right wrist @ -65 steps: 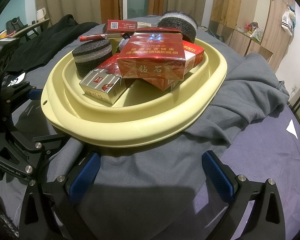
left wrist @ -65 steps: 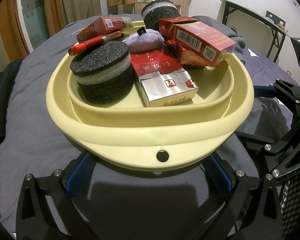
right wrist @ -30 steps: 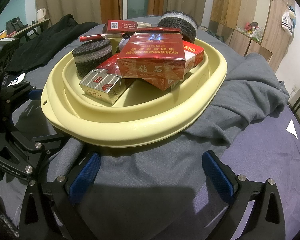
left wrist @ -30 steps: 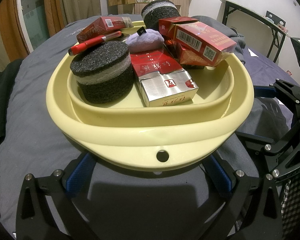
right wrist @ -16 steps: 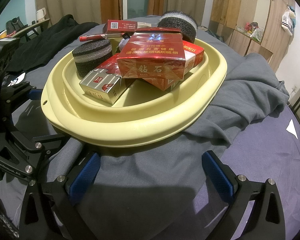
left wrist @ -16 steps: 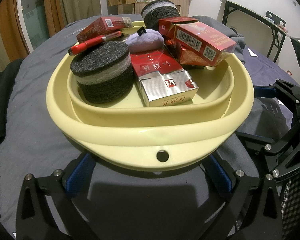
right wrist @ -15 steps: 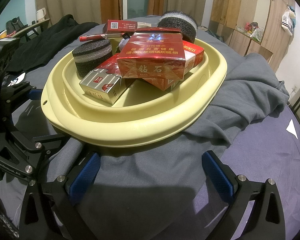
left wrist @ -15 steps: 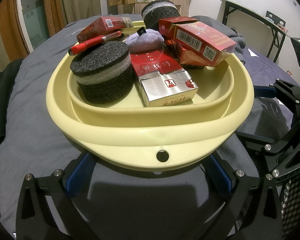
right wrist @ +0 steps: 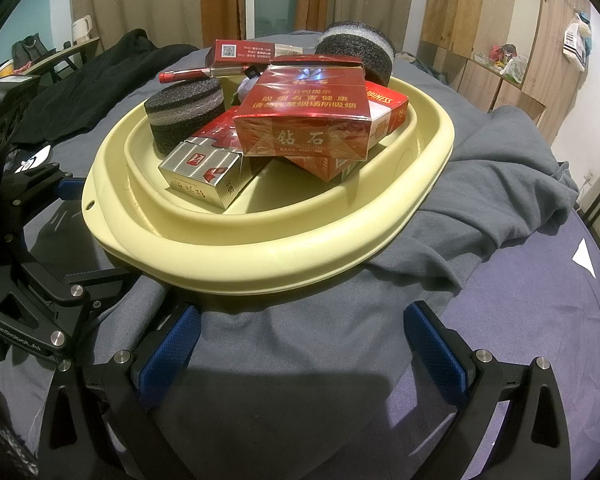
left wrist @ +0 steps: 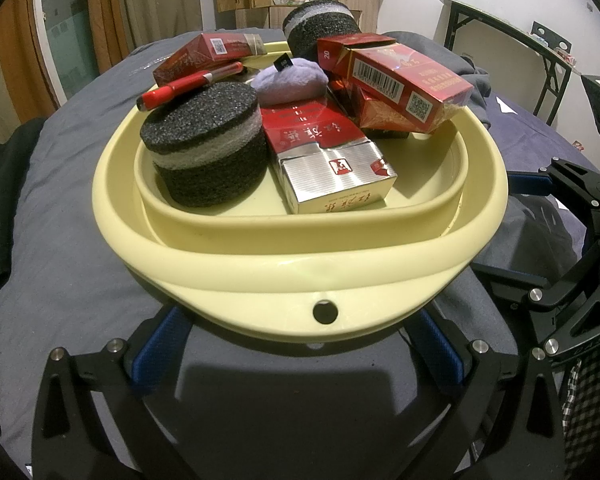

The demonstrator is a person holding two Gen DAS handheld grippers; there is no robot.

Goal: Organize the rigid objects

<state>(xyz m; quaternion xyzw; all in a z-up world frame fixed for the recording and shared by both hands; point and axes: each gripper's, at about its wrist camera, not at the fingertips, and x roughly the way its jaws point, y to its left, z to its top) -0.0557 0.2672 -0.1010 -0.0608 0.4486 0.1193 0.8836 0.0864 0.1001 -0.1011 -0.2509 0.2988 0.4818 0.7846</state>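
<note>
A pale yellow basin (left wrist: 300,268) (right wrist: 284,256) sits on grey cloth and holds several red cigarette packs (left wrist: 404,80) (right wrist: 304,120), a silver-ended pack (left wrist: 336,176) (right wrist: 204,176), two black-and-white foam discs (left wrist: 204,144) (right wrist: 184,108), a red pen (left wrist: 188,86) (right wrist: 188,75) and a lilac pouch (left wrist: 290,80). My left gripper (left wrist: 300,348) is open, its blue pads just below the basin's near rim. My right gripper (right wrist: 300,340) is open too, in front of the basin's side, with only cloth between its fingers.
A grey garment (right wrist: 500,200) is bunched under and beside the basin on the purple sheet (right wrist: 540,320). Black clothing (right wrist: 100,72) lies at the far left. Wooden cabinets (right wrist: 500,20) and a black-framed table (left wrist: 500,20) stand beyond the bed.
</note>
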